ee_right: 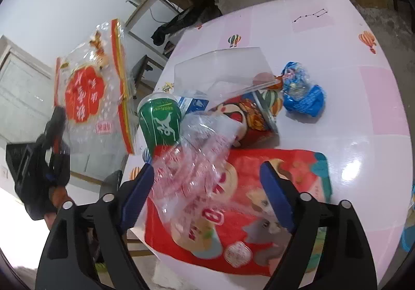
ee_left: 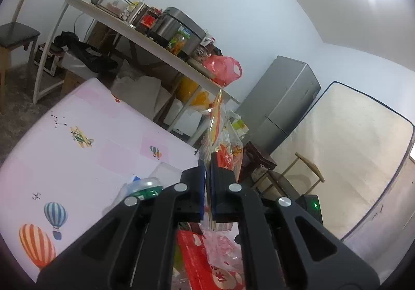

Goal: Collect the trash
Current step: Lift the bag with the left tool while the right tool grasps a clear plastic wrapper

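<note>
- Trash lies in a heap on the pink table (ee_right: pixel 363 118) with its balloon prints, straight ahead of the right gripper (ee_right: pixel 207 194).
- The left gripper (ee_left: pixel 208 178) has its jaws pinched nearly together on a clear snack bag (ee_left: pixel 220 131) with red and orange print. The bag stands up past the fingertips, lifted off the table.
- From the right wrist view that same snack bag (ee_right: pixel 96 92) hangs in the air to the left of the right gripper, beyond the table edge, with the left gripper (ee_right: pixel 55 118) blurred at its lower corner.
- The right gripper is spread wide and grips nothing.
- Between its blue pads (ee_right: pixel 277 196) lie a crumpled clear wrapper (ee_right: pixel 192 168) and, under it, a large red package (ee_right: pixel 233 212).
- Just beyond the fingertips stands a green cup (ee_right: pixel 159 118), leaning against the pile.
- Further ahead sit a clear plastic tray (ee_right: pixel 223 69) and a red printed wrapper (ee_right: pixel 249 116).
- Ahead and to the right lies a crumpled blue wrapper (ee_right: pixel 302 92), on the table.
</note>
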`<state>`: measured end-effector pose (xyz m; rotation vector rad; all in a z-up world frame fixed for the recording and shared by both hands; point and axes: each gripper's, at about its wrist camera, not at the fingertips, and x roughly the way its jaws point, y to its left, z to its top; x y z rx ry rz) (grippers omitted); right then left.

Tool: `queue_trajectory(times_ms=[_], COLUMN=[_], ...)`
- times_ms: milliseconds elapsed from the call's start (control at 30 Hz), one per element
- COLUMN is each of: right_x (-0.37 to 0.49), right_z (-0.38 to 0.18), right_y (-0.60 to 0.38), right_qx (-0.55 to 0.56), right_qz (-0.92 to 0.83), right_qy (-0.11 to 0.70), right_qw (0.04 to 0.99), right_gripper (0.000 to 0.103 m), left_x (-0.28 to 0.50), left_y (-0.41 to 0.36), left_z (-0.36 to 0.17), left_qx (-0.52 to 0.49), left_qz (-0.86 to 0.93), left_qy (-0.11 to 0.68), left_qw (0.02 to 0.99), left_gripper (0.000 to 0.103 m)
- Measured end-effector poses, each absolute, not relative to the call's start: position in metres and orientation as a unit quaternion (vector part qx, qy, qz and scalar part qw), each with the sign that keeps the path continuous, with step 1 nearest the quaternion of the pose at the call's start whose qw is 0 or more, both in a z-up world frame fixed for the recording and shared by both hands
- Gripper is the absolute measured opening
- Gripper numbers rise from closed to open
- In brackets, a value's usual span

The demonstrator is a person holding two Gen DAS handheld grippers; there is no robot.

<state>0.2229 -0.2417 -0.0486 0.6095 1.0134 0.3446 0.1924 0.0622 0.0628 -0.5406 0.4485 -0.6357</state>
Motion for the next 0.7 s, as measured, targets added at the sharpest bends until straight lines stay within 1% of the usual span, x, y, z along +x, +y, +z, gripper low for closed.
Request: queue_trajectory(times_ms=[133, 300, 400, 467, 567, 700], right_x=[0.237, 0.244, 0.246, 0.247, 0.246, 0.241], right_z=[-0.052, -0.051, -0.050, -0.053, -0.056, -0.054], right_y=[-0.231, -0.220, -0.217, -0.217, -0.220, -0.222], right_qx=[0.293, 0.280, 0.278, 0.280, 0.282, 0.279], right_qz=[0.154, 0.137, 0.127, 0.122, 0.123, 0.121], right_qy=[0.495, 0.494, 0.492, 0.495, 0.495, 0.488], right_qw=[0.803, 0.812, 0.815, 0.813, 0.812, 0.818], right_gripper=[0.083, 0.083, 0.072, 0.060, 0.051, 0.043], left_x=[0.192, 0.190, 0.190, 0.190, 0.190, 0.189], left_y=[0.070, 0.075, 0.075, 0.075, 0.076, 0.076], left_z=[0.059, 0.054, 0.052, 0.052, 0.052, 0.052], left_qx=[-0.262, -0.267, -0.267, -0.268, -0.267, -0.268], left_qz=[-0.301, -0.301, -0.301, -0.301, -0.302, -0.302], left_qy=[0.212, 0.215, 0.214, 0.214, 0.214, 0.212], left_qw=[0.892, 0.890, 0.890, 0.889, 0.890, 0.890], left_gripper=[0.002, 0.002, 0.002, 0.002, 0.002, 0.002])
